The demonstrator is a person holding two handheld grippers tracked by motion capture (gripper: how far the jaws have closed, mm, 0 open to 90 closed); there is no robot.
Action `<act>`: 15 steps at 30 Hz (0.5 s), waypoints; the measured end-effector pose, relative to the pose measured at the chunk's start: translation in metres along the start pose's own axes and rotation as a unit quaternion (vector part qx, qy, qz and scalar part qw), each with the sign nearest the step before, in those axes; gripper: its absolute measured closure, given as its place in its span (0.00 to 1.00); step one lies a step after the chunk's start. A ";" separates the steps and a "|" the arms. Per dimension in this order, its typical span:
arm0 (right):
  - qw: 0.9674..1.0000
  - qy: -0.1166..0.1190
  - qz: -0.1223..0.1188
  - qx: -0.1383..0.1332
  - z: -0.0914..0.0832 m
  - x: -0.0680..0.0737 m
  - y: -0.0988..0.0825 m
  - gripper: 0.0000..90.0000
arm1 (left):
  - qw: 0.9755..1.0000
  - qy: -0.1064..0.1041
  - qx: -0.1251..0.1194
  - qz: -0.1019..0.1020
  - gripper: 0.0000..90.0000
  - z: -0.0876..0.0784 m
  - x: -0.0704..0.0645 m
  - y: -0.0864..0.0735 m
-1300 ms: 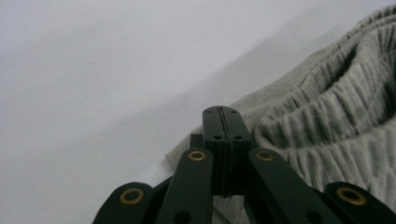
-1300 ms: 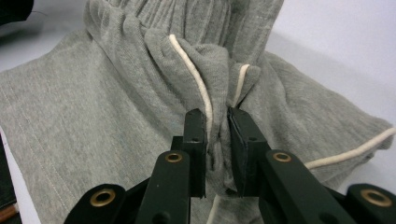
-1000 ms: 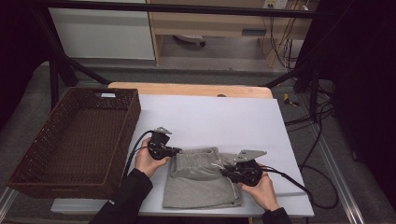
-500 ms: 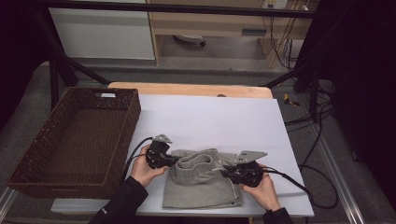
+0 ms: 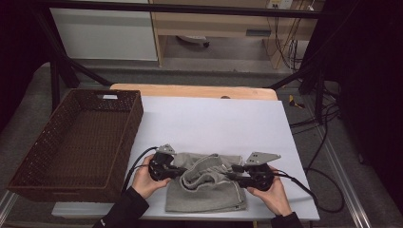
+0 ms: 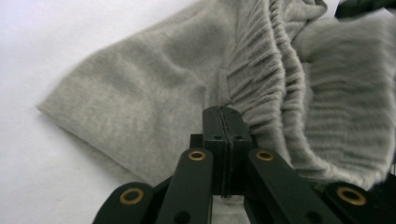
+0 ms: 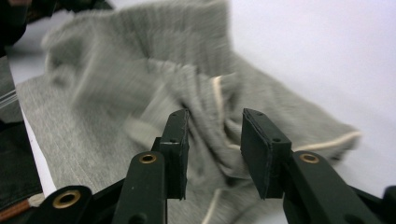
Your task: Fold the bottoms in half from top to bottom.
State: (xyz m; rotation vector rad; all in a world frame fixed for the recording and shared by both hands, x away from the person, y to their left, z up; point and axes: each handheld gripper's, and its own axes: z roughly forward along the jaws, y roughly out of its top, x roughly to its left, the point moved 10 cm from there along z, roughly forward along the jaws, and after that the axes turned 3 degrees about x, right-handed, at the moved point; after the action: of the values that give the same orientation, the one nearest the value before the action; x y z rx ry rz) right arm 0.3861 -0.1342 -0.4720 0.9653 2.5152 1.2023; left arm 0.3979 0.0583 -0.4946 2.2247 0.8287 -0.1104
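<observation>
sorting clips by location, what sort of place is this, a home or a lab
Most likely a lab or workshop set up for recording, not a home. A black metal frame surrounds the white table, loose cables trail over the grey floor, and plain cabinets stand behind. A grey garment and wicker basket are the props.

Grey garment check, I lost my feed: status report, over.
Left gripper shut, pinching grey garment at its waistband. Right gripper jaws have just been opening, cloth loose between them. Wicker basket sits left of the cloth, nothing blocking.
</observation>
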 end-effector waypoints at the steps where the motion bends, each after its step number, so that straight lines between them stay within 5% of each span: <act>1: 1.000 -0.008 0.006 -0.007 -0.004 -0.003 0.003 0.72 | 1.000 0.000 0.002 0.002 1.00 0.000 -0.001 -0.001; 8: 0.999 -0.016 0.030 -0.013 0.003 -0.010 0.008 0.92 | 1.000 0.017 0.000 -0.004 1.00 0.008 0.002 0.003; 15: 0.998 -0.032 0.045 -0.015 0.013 -0.020 0.016 0.98 | 1.000 0.014 0.018 0.009 1.00 0.012 -0.004 -0.005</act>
State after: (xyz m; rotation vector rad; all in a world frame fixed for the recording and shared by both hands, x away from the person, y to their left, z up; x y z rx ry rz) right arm 0.4152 -0.1312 -0.4706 1.1031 2.4214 1.2114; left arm 0.3935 0.0505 -0.5045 2.2711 0.8272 -0.0856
